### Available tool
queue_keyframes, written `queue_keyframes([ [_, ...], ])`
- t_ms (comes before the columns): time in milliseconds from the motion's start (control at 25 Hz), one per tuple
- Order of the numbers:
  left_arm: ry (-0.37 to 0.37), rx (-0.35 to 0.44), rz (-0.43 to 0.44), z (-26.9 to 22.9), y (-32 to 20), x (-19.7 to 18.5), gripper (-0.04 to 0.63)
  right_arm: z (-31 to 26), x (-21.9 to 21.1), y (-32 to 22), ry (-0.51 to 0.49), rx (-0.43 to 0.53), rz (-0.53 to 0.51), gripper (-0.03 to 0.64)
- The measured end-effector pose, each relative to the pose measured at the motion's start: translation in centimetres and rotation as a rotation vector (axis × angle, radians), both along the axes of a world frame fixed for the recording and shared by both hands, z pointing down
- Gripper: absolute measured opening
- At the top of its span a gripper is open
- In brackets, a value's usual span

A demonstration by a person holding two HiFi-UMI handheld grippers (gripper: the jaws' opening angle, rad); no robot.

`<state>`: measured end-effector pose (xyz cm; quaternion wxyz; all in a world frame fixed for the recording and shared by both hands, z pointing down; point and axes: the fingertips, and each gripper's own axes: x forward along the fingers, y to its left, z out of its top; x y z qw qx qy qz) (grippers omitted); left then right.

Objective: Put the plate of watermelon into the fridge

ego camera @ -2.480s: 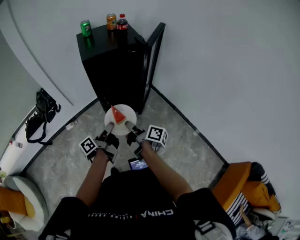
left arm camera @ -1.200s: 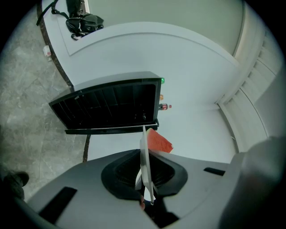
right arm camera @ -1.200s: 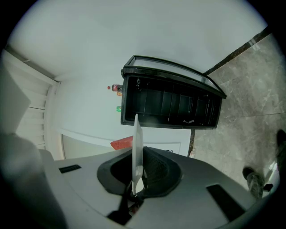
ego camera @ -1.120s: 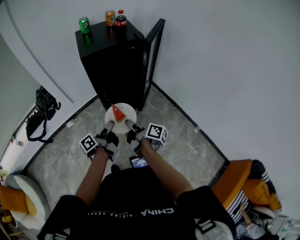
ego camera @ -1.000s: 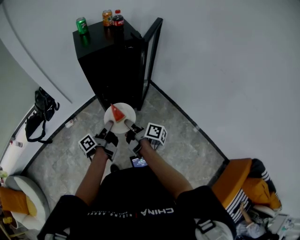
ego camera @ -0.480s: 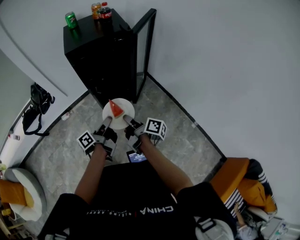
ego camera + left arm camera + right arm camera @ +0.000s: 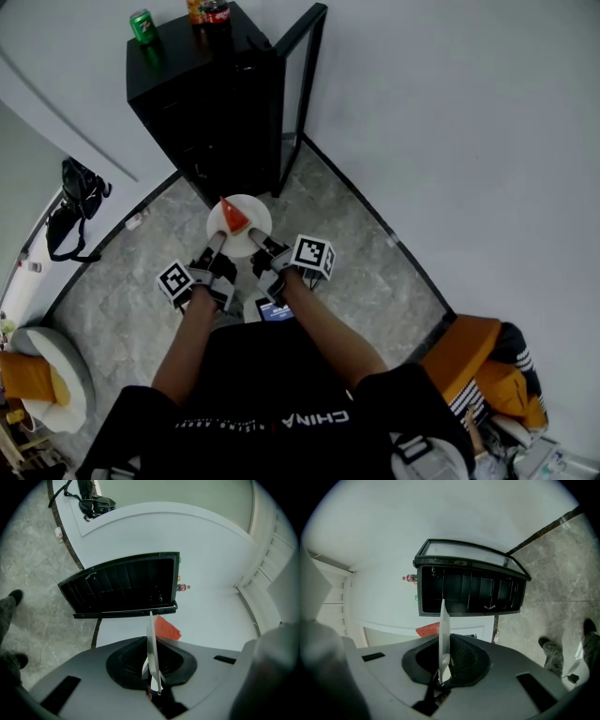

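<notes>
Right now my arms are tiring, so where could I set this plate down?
Bare floor lies between the fridge, the black bag and your left side; more lies right of the open door along the wall. The fridge top is crowded at its back by cans and a bottle.

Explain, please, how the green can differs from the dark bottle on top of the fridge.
Colour: the green can is bright green, while the dark bottle is nearly black with a red label. Place: the green can stands alone towards the left of the fridge top, while the dark bottle stands further right, close beside an orange can. Both stand upright on the fridge top.
</notes>
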<state>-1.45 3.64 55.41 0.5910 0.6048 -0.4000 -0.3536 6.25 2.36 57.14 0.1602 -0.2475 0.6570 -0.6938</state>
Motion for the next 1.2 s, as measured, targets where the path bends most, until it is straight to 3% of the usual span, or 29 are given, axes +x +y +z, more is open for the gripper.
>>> queue_keyframes([
  [480,0.013,0.028,0.114,-1.0,-9.0,-7.3,0.037,-0.8,-7.2,-8.3,0.016,0.012,0.078,0.031],
  [880,0.03,0.018,0.206,0.0,-13.0,-12.4,0.037,-0.2,-12.5,-11.7,0.06,0.01,0.123,0.031],
  [1000,0.043,0.001,0.199,0.6,-14.0,-12.4,0.037,0.2,-12.4,-12.8,0.084,0.012,0.109,0.031],
  [1200,0.022,0.002,0.152,0.8,-16.6,-12.0,0.037,0.6,-12.1,-15.6,0.034,0.001,0.075,0.031],
])
